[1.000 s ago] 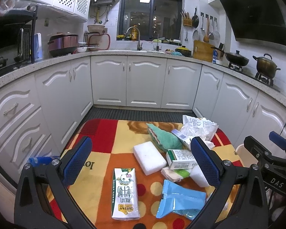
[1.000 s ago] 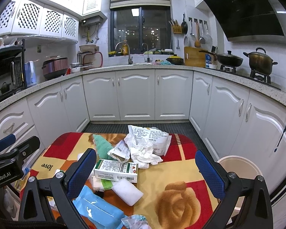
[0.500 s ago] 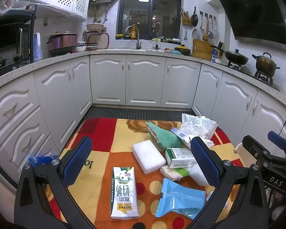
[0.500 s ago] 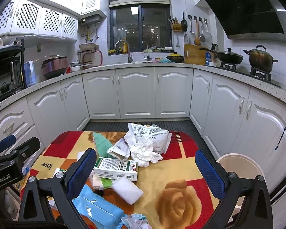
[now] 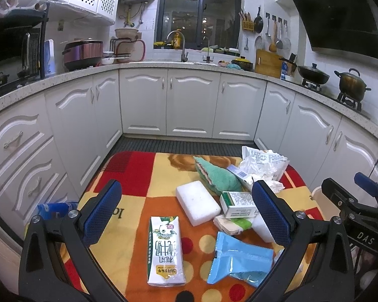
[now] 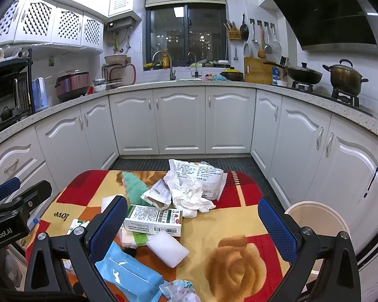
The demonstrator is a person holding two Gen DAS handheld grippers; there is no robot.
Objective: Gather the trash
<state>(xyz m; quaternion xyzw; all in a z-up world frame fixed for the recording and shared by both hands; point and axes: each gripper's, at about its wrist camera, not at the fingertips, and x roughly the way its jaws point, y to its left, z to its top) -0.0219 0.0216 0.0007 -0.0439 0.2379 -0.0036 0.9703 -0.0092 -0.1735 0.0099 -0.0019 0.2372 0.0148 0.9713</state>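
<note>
Your left gripper (image 5: 186, 214) stands wide apart and empty above the near edge of the tabletop (image 5: 136, 168), which is covered by a patterned cloth. Your right gripper (image 6: 192, 229) is likewise spread wide and holds nothing.

Trash lies scattered on the cloth. Left view: a milk carton (image 5: 165, 249) lies flat between the left gripper's fingers, with a white sponge (image 5: 197, 202) beyond it and a blue wrapper (image 5: 239, 259) to its right. A green-and-white box (image 6: 153, 219) rests near the centre, touching a second white sponge (image 6: 167, 248). Crumpled tissue (image 6: 189, 196) lies against a printed white bag (image 6: 201, 176); a green cloth (image 5: 215, 176) lies beside them. A beige bin (image 6: 315, 216) sits off the right edge.
</note>
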